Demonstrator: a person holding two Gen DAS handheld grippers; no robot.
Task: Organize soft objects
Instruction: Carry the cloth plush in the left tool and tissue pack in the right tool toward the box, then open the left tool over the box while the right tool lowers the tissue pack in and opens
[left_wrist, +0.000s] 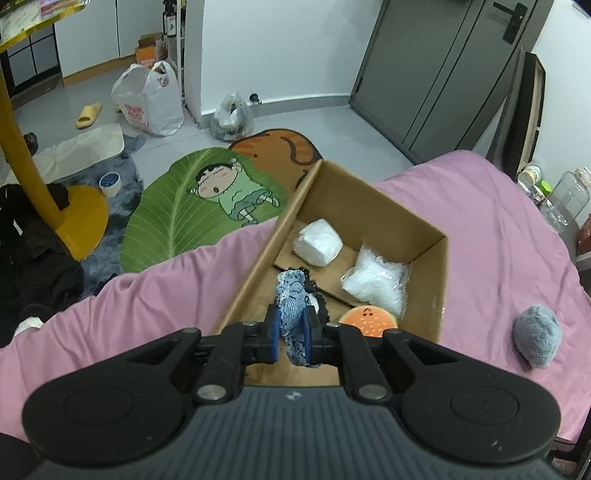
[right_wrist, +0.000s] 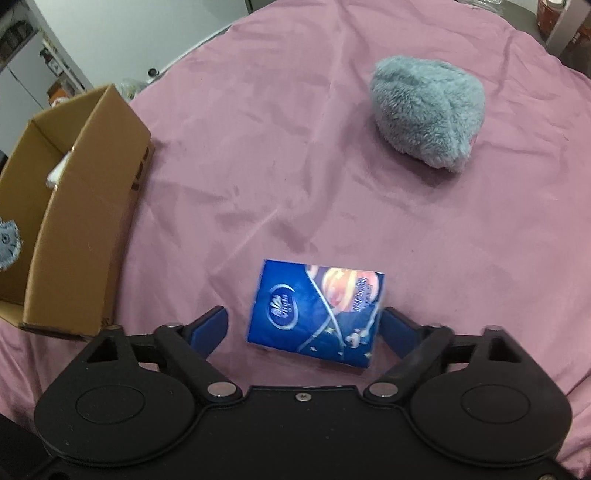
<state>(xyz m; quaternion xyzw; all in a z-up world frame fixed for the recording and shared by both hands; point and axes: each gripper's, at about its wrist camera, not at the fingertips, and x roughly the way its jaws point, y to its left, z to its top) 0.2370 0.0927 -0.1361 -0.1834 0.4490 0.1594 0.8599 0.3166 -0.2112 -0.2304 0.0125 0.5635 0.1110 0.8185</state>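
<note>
Sitting btwn right gripper (right_wrist: 303, 328) fingers, spread wide: tissue pack (right_wrist: 317, 314).

Tissue pack (right_wrist: 316, 314): white oval logo, lettering too blurred to read. Plastic bag (left_wrist: 149, 99): red print, illegible.

This was a lived-in bedroom in a home. A bed with a pink sheet (left_wrist: 461, 221) stood beside a cartoon floor rug (left_wrist: 177, 214), with a slipper (left_wrist: 88, 115), shopping bags (left_wrist: 149, 99) and a grey door (left_wrist: 443, 66) around it.
</note>
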